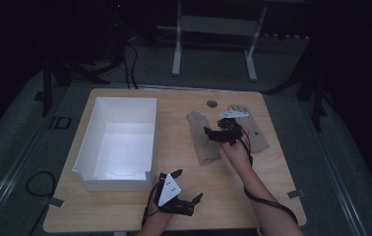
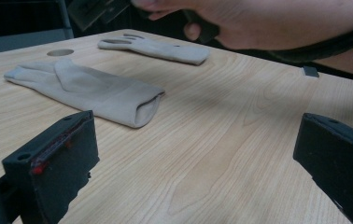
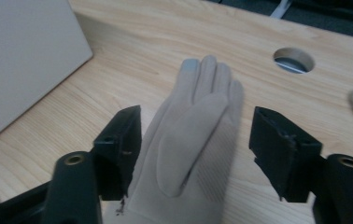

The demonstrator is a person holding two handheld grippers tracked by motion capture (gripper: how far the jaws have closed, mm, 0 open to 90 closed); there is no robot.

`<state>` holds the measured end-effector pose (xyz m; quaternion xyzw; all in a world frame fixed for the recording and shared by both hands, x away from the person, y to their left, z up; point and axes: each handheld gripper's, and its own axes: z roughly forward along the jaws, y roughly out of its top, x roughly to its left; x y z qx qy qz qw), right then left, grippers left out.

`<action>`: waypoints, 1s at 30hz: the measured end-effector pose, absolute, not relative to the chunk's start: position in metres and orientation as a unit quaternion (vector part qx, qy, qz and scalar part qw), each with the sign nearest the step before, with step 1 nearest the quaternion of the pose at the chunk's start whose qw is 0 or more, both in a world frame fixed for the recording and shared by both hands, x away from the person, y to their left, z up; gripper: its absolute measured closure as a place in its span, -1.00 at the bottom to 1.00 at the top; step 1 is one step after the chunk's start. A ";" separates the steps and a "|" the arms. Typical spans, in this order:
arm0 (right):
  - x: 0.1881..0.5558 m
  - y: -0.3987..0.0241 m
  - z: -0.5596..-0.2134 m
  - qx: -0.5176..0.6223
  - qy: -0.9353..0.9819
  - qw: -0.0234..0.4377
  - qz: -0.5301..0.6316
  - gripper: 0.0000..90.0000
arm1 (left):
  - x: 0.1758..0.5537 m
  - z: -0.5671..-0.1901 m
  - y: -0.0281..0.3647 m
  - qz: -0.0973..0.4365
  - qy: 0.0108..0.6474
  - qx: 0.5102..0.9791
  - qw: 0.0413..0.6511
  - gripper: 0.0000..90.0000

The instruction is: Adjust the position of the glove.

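Resting near the table's front edge, left gripper (image 1: 184, 189) with jaws spread wide, holding nothing, just beside the open white rectangular box (image 1: 116, 142). Farther in, right gripper (image 3: 195, 140) with jaws apart, straddling the near flat beige fabric glove (image 3: 191, 140), unclamped. Beyond, second beige glove (image 1: 253, 129) near the round hole (image 1: 212, 103) in the light wooden tabletop (image 1: 223, 196).
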<state>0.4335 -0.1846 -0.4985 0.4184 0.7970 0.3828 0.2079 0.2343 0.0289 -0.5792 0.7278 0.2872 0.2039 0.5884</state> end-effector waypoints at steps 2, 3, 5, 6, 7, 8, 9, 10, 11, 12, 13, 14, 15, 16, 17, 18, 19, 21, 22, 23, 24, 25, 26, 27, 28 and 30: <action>0.438 -0.180 -0.504 0.420 0.800 0.205 0.378 -0.19 | 0.234 -0.579 0.029 0.204 0.287 0.728 0.588 -0.99; 0.441 -0.179 -0.507 0.422 0.800 0.201 0.376 -0.19 | 0.234 -0.579 0.029 0.204 0.288 0.728 0.589 -0.99; 0.446 -0.176 -0.512 0.426 0.802 0.196 0.370 -0.13 | 0.234 -0.579 0.029 0.203 0.288 0.728 0.589 -0.99; 0.446 -0.176 -0.512 0.426 0.802 0.196 0.370 -0.13 | 0.234 -0.579 0.029 0.203 0.288 0.728 0.589 -0.99; 0.451 -0.174 -0.519 0.432 0.803 0.192 0.362 -0.11 | 0.234 -0.579 0.029 0.203 0.288 0.728 0.589 -0.99; 0.452 -0.173 -0.522 0.434 0.804 0.192 0.358 -0.09 | 0.234 -0.579 0.029 0.203 0.288 0.727 0.589 -0.99; 0.454 -0.172 -0.525 0.436 0.806 0.189 0.354 -0.08 | 0.234 -0.579 0.029 0.203 0.288 0.727 0.589 -0.99; 0.454 -0.172 -0.525 0.436 0.806 0.189 0.354 -0.08 | 0.234 -0.579 0.029 0.203 0.288 0.727 0.589 -0.99; 0.458 -0.171 -0.530 0.439 0.808 0.186 0.347 -0.04 | 0.234 -0.579 0.029 0.202 0.288 0.727 0.590 -0.99; 0.460 -0.171 -0.533 0.441 0.808 0.185 0.344 -0.04 | 0.234 -0.579 0.029 0.202 0.288 0.727 0.590 -0.99; 0.461 -0.170 -0.536 0.443 0.809 0.184 0.340 -0.02 | 0.234 -0.579 0.029 0.202 0.287 0.727 0.590 -0.99; 0.462 -0.170 -0.539 0.443 0.811 0.184 0.334 -0.02 | 0.234 -0.579 0.029 0.202 0.287 0.727 0.590 -0.99; 0.463 -0.169 -0.542 0.445 0.811 0.186 0.330 -0.02 | 0.234 -0.579 0.029 0.202 0.287 0.727 0.590 -0.99; 0.464 -0.169 -0.545 0.445 0.813 0.185 0.327 -0.02 | 0.234 -0.579 0.029 0.202 0.287 0.727 0.590 -0.99; 0.465 -0.169 -0.547 0.445 0.814 0.186 0.324 -0.02 | 0.234 -0.579 0.029 0.202 0.287 0.727 0.590 -0.99; 0.466 -0.169 -0.550 0.446 0.814 0.190 0.321 -0.02 | 0.234 -0.579 0.029 0.202 0.287 0.727 0.590 -0.99; 0.466 -0.169 -0.550 0.446 0.814 0.190 0.321 -0.02 | 0.234 -0.579 0.029 0.202 0.287 0.727 0.590 -0.99; 0.467 -0.169 -0.559 0.449 0.815 0.188 0.315 -0.02 | 0.234 -0.579 0.029 0.202 0.288 0.727 0.589 -0.99; 0.466 -0.170 -0.561 0.446 0.814 0.192 0.319 -0.01 | 0.234 -0.579 0.029 0.202 0.288 0.727 0.589 -0.99; 0.465 -0.170 -0.562 0.443 0.813 0.198 0.322 0.01 | 0.234 -0.579 0.029 0.203 0.287 0.727 0.589 -0.99; 0.464 -0.169 -0.563 0.438 0.814 0.204 0.322 0.03 | 0.234 -0.579 0.029 0.203 0.287 0.727 0.589 -0.99; 0.463 -0.169 -0.564 0.433 0.815 0.209 0.322 0.05 | 0.234 -0.579 0.029 0.203 0.288 0.727 0.589 -0.99; 0.463 -0.169 -0.564 0.434 0.815 0.209 0.323 0.11 | 0.234 -0.579 0.029 0.203 0.288 0.727 0.589 -0.99; 0.462 -0.169 -0.564 0.435 0.814 0.210 0.323 0.22 | 0.234 -0.579 0.029 0.203 0.288 0.727 0.589 -0.99; 0.462 -0.169 -0.564 0.435 0.814 0.210 0.323 0.22 | 0.234 -0.579 0.029 0.203 0.288 0.727 0.589 -0.99; 0.461 -0.170 -0.563 0.442 0.810 0.216 0.321 0.67 | 0.234 -0.579 0.029 0.203 0.288 0.727 0.589 -0.99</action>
